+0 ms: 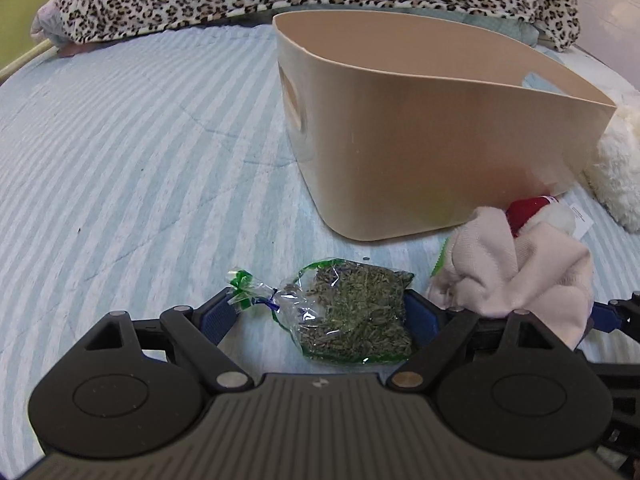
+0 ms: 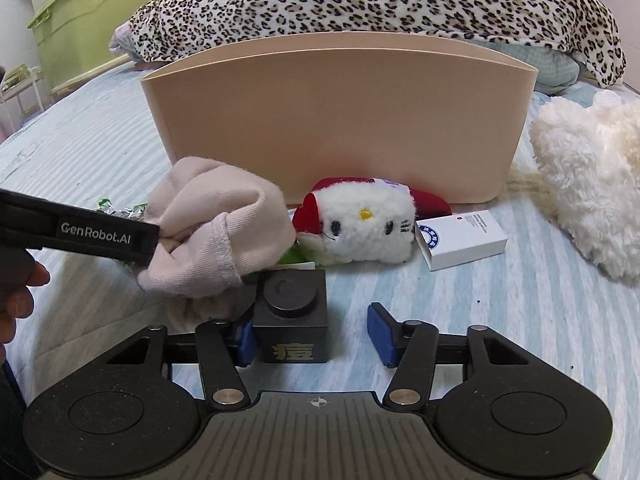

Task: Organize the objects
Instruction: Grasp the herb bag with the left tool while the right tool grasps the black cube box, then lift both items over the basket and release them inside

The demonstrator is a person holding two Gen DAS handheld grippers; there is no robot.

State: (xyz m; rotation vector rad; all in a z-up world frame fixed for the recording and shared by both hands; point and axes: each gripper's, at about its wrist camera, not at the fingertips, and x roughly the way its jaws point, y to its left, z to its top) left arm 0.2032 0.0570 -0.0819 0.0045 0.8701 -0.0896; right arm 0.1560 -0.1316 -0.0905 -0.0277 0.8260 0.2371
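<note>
Two grippers low over the striped bed, both with jaws apart.

Left gripper: bottom centre of the left wrist view, blue pads spread wide. A clear bag of dried herbs lies on the bed between them, green ribbon tie toward the left pad. Bag looks to reach the right pad, but contact is hard to confirm from this angle. Nothing clamped.

Right gripper: bottom centre of the right wrist view. Black cube with a round knob on top and a gold character on its face sits against the left pad; clear gap to the right pad. Not gripped.

Beige bin: upper centre in both views, upright on the bed, cut-out handles in the end walls.

In front of the bin in the right wrist view, left to right:
- crumpled pink cloth, touching the left gripper's outer finger
- white cat plush with a red bow, lying on its side
- small white box, just beside the plush

Fluffy white plush at the right edge, beside the bin. Leopard-print blanket bunched along the top, behind the bin. Green storage box in the upper left.
</note>
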